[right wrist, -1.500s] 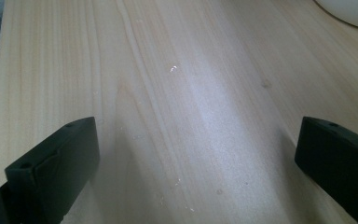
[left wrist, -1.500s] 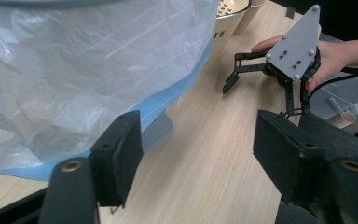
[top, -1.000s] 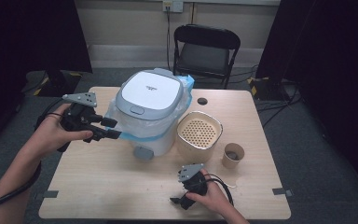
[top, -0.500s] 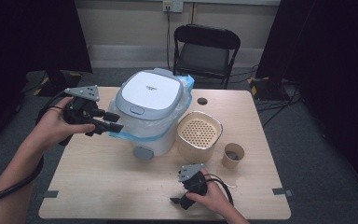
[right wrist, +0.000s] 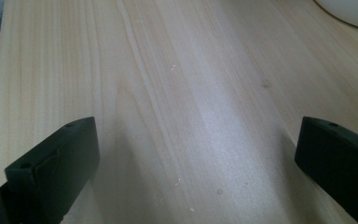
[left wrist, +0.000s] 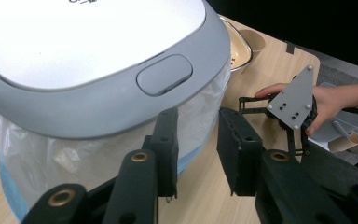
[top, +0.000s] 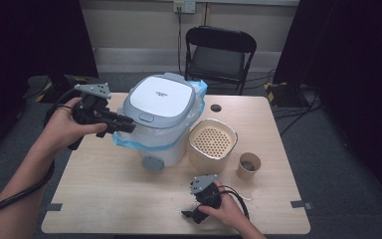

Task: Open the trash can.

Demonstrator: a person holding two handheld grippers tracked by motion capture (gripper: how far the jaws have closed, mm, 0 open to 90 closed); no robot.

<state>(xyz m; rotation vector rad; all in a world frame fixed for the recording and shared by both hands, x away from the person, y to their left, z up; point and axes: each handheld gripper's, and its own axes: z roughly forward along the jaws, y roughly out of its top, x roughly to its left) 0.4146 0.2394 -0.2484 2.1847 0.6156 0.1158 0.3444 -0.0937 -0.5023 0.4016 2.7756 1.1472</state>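
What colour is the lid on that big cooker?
The lid is white with a grey rim, clearest in the left gripper view.

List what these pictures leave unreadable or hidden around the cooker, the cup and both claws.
- Cooker: the lid lettering is too small in the high view and cut by the top edge in the left gripper view.
- Paper cup: its contents are a dark blur in the high view.
- Right claw: the hand covers much of it in the high view.
- Left claw: its tips blend into plastic wrap in the high view.

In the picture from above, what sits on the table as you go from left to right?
Left gripper → rice cooker → perforated steamer basket → paper cup.
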